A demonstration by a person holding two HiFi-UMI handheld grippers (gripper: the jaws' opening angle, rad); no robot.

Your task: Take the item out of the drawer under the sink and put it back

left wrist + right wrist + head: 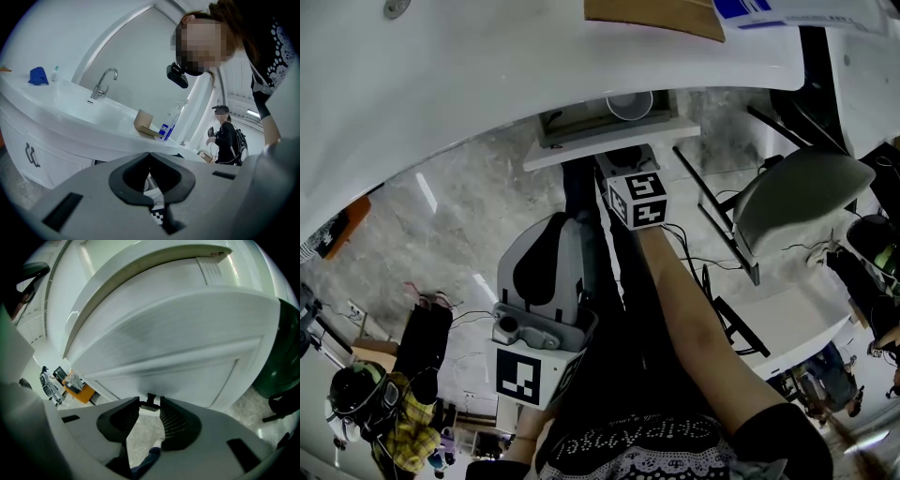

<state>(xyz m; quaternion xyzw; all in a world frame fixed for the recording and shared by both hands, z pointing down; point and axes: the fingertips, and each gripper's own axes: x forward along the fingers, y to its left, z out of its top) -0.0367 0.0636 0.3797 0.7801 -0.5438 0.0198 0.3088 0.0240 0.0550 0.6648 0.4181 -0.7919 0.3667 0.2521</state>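
Note:
Under the white sink counter (pixel 534 66) the drawer (pixel 609 142) stands pulled out, and a white cup (pixel 630 105) shows inside it. My right gripper (pixel 623 167) is at the drawer's front. In the right gripper view its jaws (pixel 150 404) are closed on the small dark drawer handle (pixel 150 400) below the white drawer front (pixel 187 333). My left gripper (pixel 558 220) hangs lower and nearer to me, shut and empty. In the left gripper view its tips (pixel 150 157) meet, pointing up at the counter (pixel 70 112).
A faucet (pixel 103 84), a blue cloth (pixel 37 76), a cardboard box (pixel 144 123) and a bottle (pixel 168 124) are on the counter. A grey chair (pixel 797 202) stands to the right, with cables on the floor. Bags (pixel 403 403) lie at the lower left. Another person (pixel 227 136) stands behind.

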